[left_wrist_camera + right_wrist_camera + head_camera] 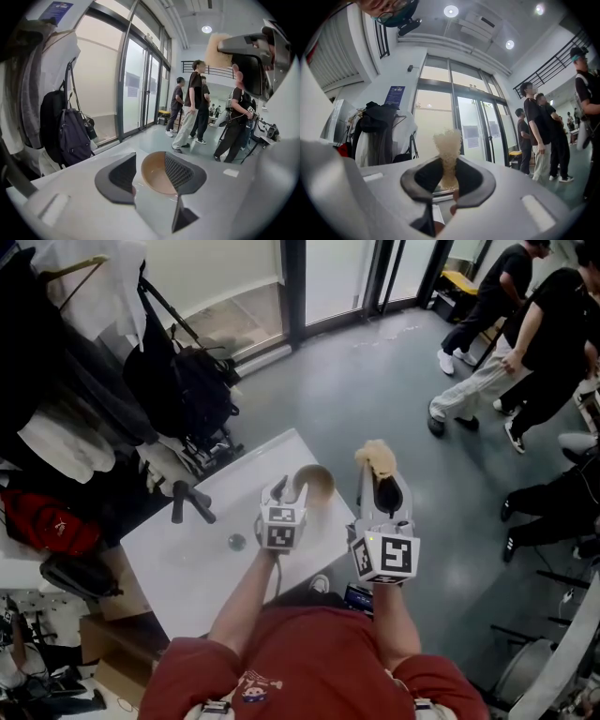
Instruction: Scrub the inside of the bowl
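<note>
- My left gripper (287, 487) sits just left of centre in the head view. The bare forearm runs up to it from the red sleeve (202, 667) at the bottom edge.
- That gripper tips nose-down toward the white table (202, 563), with its marker cube facing up at me.
- In the left gripper view the left gripper (150, 163) has its jaws spread wide. The tan bowl (152, 180) shows in the gap between them, and neither pad presses on it.
- I cannot tell whether the right-hand jaw touches the bowl's rim or only overlaps it.
- The bowl (316, 484) stands on the table near its right edge, at the centre of the head view, just beyond the left jaw tips.
- My right gripper (382, 482) is right of centre, beside the table's edge and over the grey floor. It is held about level, with the forearm straight behind it.
- In the right gripper view the right gripper (448, 177) is clamped on a pale, fuzzy sponge (448, 143), which sticks up past the jaws.
- From the left gripper view, the sponge (216, 50) and right gripper (251, 51) show in the upper right, well above the bowl.
</note>
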Motion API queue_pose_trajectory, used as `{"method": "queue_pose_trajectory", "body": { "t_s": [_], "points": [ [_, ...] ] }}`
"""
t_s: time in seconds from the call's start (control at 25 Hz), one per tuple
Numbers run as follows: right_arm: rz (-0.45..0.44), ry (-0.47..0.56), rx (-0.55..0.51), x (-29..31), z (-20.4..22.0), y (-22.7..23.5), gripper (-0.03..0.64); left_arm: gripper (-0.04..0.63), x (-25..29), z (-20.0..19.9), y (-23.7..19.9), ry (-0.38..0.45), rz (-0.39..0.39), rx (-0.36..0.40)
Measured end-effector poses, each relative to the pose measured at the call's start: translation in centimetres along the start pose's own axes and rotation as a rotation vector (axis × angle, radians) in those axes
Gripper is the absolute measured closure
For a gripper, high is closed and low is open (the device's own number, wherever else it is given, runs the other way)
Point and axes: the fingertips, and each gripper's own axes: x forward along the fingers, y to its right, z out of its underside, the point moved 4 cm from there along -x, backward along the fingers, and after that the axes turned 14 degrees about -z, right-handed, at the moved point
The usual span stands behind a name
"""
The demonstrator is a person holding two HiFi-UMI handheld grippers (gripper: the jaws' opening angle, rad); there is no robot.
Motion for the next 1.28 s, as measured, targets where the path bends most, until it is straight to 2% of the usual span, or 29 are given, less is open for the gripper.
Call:
{"method": "queue_pose_trajectory", "body": {
  "t_s": [0.28, 0.84, 1.28],
  "points": [
    [0.001, -0.014, -0.007, -0.2, 0.3, 0.2, 0.541, 0.390, 1.3, 1.9, 0.1, -0.071, -0.001, -0.032],
    [0.009, -0.037, -0.013, 0.2, 0.5, 0.2, 0.541, 0.387, 3.4, 5.0, 0.5, -0.226, 0.048, -0.173],
    [0.018, -0.041, -0.012, 0.2, 1.0, 0.3, 0.541, 0.465, 3.4, 5.6, 1.4, -0.260, 0.086, -0.201]
  ]
}}
